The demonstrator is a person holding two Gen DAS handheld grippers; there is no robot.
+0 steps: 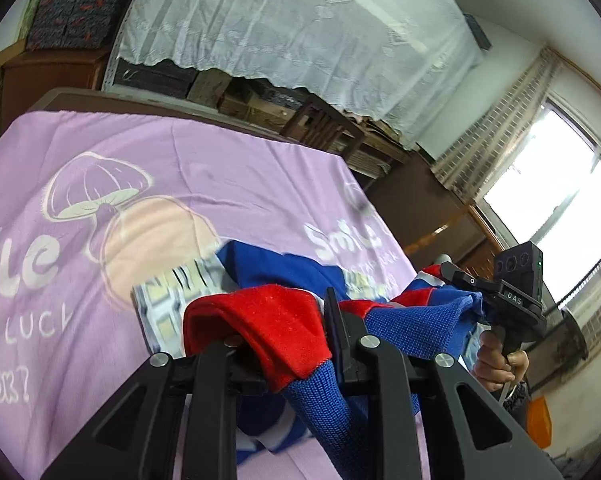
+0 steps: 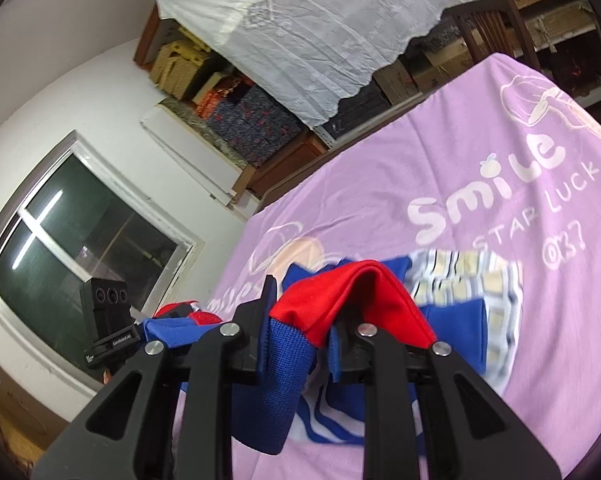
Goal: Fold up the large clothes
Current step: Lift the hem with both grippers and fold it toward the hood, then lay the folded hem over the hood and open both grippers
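Both claws are clamped on the red-and-blue knit garment [image 1: 412, 328], left claw [image 1: 284, 344] and right claw [image 2: 304, 340] side by side, its hem stretched between them, body trailing toward the purple bed sheet's [image 1: 228, 176] far edge.

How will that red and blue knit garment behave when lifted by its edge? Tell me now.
Probably floppy: the red and blue knit garment drapes limp over the left gripper and right gripper. Likely grippy rather than slippery, given its coarse ribbed weave. Its free part would probably drag across the purple bedsheet.
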